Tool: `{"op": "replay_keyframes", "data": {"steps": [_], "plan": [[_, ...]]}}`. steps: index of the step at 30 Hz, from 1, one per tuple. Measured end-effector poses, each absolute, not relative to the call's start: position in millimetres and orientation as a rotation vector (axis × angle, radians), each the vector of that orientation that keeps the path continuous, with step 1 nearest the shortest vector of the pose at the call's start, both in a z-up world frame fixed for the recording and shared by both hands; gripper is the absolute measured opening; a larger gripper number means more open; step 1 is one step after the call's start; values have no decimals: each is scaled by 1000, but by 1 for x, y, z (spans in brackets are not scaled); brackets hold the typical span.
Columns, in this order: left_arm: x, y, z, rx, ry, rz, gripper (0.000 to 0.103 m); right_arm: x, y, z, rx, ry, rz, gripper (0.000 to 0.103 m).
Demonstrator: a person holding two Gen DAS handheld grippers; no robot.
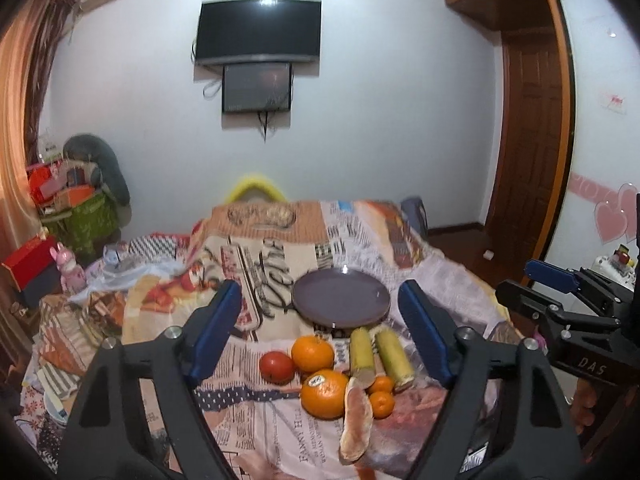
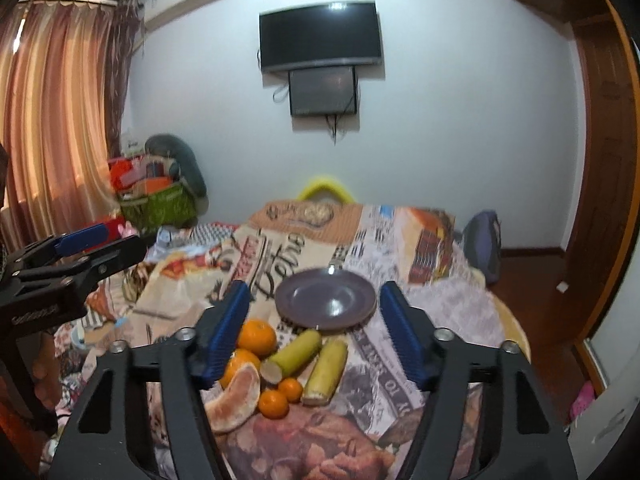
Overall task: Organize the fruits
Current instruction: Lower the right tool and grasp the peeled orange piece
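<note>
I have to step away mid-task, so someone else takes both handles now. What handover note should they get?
Left tongs: open, holding nothing, above the fruit.
Right tongs: open, holding nothing, above the same pile.
Purple plate: empty, on the printed cloth behind the fruit.
In front of it: tomato, two oranges, two small tangerines, two sugarcane pieces, a pomelo wedge.
Done: nothing moved onto the plate yet.
Left: likely every fruit.

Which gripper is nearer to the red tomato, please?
Left. The left gripper points at the fruit pile with the tomato between its fingers; the right gripper sits further right, over the green stalks.
</note>
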State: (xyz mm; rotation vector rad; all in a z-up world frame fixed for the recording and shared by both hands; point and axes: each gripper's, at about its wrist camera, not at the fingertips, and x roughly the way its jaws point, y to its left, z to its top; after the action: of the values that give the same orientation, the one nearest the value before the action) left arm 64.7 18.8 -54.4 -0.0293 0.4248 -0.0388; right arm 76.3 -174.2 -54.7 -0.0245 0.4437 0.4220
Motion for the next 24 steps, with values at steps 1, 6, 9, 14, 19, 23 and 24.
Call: {"op": "replay_keyframes", "data": {"steps": [1,6,9,14,19,23,24], "plan": [[69,21,-59,-31,443,-40,73,79,-173,-59,-28,465,430,56],[88,31,-88,-26,546,-47,62,92,-160,-80,-52,561,484,56],[97,40,-104,-24,593,-50,62,104,-149,-94,-52,633,529,56],[107,58,-123,-19,644,-47,62,119,-131,-120,-73,729,579,56],[112,75,-139,-40,694,-59,61,130,-114,-142,-76,822,629,56],[116,80,-156,-58,751,-75,61,137,-100,-159,-88,877,660,56],[117,80,-159,-62,763,-78,61,139,-96,-164,-91,894,669,56]]}}
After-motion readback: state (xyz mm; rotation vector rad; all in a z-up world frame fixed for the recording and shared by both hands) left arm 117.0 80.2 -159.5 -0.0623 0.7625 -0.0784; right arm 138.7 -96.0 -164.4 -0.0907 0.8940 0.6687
